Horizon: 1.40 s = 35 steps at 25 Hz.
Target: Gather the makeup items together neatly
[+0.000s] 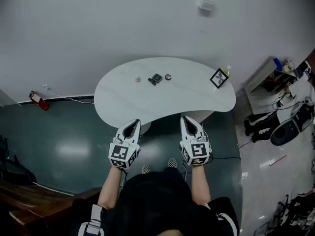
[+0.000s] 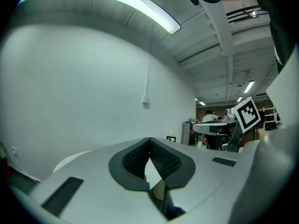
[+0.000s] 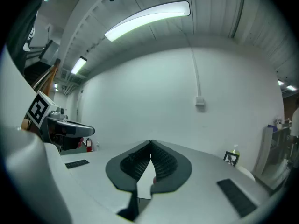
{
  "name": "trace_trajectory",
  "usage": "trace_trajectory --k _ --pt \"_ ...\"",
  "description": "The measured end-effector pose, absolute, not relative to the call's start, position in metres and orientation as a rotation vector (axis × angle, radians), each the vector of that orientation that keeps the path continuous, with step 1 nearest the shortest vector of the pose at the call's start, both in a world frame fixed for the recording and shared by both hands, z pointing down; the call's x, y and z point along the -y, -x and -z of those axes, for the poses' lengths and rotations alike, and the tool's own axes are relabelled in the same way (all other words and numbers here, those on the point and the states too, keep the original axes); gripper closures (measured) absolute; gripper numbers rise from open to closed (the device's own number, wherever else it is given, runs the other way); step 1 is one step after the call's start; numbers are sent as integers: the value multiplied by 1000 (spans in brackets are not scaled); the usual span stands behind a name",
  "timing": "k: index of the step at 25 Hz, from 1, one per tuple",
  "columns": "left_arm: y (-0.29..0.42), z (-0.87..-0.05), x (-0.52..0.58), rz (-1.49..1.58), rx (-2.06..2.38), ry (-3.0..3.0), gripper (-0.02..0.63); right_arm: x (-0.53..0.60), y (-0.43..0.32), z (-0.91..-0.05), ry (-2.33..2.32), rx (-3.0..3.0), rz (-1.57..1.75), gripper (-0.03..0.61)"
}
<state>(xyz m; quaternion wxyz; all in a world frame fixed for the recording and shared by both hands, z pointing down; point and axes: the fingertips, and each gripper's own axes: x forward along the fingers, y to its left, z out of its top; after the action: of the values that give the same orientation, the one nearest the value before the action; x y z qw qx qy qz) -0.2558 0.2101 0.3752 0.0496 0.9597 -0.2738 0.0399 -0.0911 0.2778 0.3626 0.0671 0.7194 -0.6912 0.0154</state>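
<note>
Three small makeup items lie apart on the far half of the white kidney-shaped table (image 1: 123, 100): a pale round pot (image 1: 138, 79), a dark square compact (image 1: 155, 78) and a small dark round case (image 1: 168, 76). My left gripper (image 1: 133, 124) and right gripper (image 1: 187, 118) hover side by side at the table's near edge, well short of the items. In the left gripper view the left gripper (image 2: 150, 141) has its tips meeting, with nothing between them. The right gripper (image 3: 152, 143) stands the same way, shut and empty. The jaws hide the makeup in both gripper views.
A small picture frame (image 1: 218, 78) and a pale bottle (image 1: 226, 71) stand at the table's right end. A red fire extinguisher (image 1: 38, 101) lies by the wall at left. A white cabinet (image 1: 263, 75) and dark bags (image 1: 290, 124) crowd the floor at right.
</note>
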Motion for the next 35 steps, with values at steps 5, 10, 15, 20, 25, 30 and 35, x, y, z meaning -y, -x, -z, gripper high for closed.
trace_trajectory --k 5,10,15,20,25,30,35 --pt "258 -375 -208 -117 834 -2914 597 -275 93 -365 -2166 2096 -70 549" --pt "265 -379 -203 -124 847 -2895 597 -270 101 -366 -2160 2116 -78 549" --pt "272 -380 -200 -124 853 -2893 597 -266 105 -369 -2193 2157 -160 548" --pt "281 -378 -196 -120 873 -2888 597 -260 111 -371 -2169 2145 -158 548" --pt "296 -379 -195 -117 898 -2879 597 -256 124 -375 -2135 2139 -148 548" --pt "309 -382 -190 -115 923 -2864 597 -250 136 -379 -2099 2135 -142 548" --pt "309 -388 -179 -122 945 -2836 597 -236 136 -385 -2059 2140 -154 548"
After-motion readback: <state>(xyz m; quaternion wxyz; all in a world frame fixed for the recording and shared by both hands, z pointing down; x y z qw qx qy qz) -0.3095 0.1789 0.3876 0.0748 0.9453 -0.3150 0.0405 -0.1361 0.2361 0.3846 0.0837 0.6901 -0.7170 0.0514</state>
